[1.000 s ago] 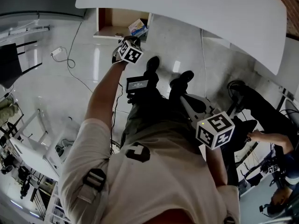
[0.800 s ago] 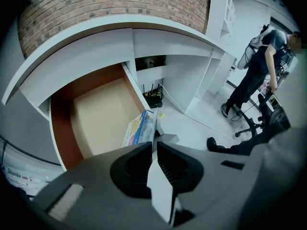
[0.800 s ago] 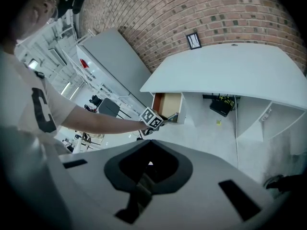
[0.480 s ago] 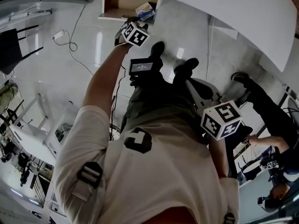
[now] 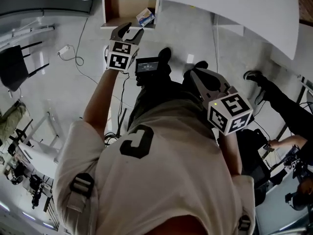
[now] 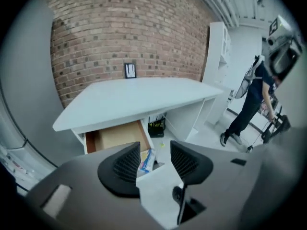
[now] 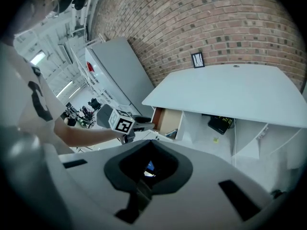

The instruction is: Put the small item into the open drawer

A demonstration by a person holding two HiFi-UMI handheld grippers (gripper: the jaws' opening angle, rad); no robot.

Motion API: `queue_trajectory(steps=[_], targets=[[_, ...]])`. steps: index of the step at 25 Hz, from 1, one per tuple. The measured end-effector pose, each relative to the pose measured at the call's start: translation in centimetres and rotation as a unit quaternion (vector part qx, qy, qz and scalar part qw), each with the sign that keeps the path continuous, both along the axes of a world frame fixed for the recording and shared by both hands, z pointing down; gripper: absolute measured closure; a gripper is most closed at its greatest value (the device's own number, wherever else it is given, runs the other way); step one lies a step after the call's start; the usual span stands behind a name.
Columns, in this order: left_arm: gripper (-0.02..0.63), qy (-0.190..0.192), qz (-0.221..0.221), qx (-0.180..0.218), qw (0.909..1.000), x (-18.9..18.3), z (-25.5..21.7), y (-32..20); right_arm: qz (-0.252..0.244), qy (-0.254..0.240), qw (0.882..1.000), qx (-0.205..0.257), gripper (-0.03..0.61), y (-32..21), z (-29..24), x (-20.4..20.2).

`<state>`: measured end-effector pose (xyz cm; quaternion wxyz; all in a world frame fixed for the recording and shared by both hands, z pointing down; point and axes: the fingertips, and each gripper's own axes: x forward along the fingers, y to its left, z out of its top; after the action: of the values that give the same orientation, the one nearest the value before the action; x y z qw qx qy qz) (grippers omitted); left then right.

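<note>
While one item (image 5: 145, 16) lies in one drawer (image 5: 124, 6), left hand-held gripper (image 5: 131, 30) just spread, empty — right one (image 5: 193, 73) closed.

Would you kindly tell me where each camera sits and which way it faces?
Head view: on the head, looking steeply down; shows torso, left arm, left gripper, right gripper, open drawer under the table.
Left gripper view: on the left gripper, facing table and drawer; its jaws have just been opening, gripping nothing.
Right gripper view: on the right gripper, facing the table; shows closed jaws, left arm.
Shared: all show the drawer.
</note>
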<state>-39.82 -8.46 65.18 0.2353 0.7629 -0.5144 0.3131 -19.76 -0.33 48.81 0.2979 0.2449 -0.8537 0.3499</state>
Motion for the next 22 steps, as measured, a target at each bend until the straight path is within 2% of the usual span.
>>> queue_trajectory(steps=[1, 5, 10, 12, 17, 20, 22], targets=[[0.43, 0.019, 0.006, 0.015, 0.9997, 0.9, -2.0, 0.1, 0.003, -0.001, 1.0, 0.008, 0.577, -0.1, -0.4, 0.1], [0.585, 0.075, 0.046, 0.066, 0.9939, 5.8, -8.1, 1.2, 0.012, -0.001, 0.999, 0.036, 0.577, 0.5, -1.4, 0.8], [0.598, 0.082, 0.147, 0.106, 0.98, 11.1, -12.7, 1.2, 0.039, 0.007, 0.996, 0.08, 0.577, 0.4, -2.8, 1.4], [0.598, 0.081, 0.173, 0.123, 0.9738, 12.7, -14.7, 1.0, 0.049, 0.003, 0.994, 0.095, 0.577, 0.3, -3.6, 2.1], [0.598, 0.059, 0.2, 0.158, 0.9653, 14.8, -18.0, 0.9, 0.067, -0.009, 0.99, 0.128, 0.577, 0.1, -5.2, 3.9], [0.598, 0.067, 0.208, 0.164, 0.962, 16.7, -19.3, 1.3, 0.078, -0.014, 0.987, 0.139, 0.577, 0.5, -5.5, 5.5], [0.598, 0.078, 0.217, 0.165, 0.9589, 19.1, -20.3, 2.1, 0.088, -0.018, 0.985, 0.146, 0.577, 1.2, -6.0, 7.5]])
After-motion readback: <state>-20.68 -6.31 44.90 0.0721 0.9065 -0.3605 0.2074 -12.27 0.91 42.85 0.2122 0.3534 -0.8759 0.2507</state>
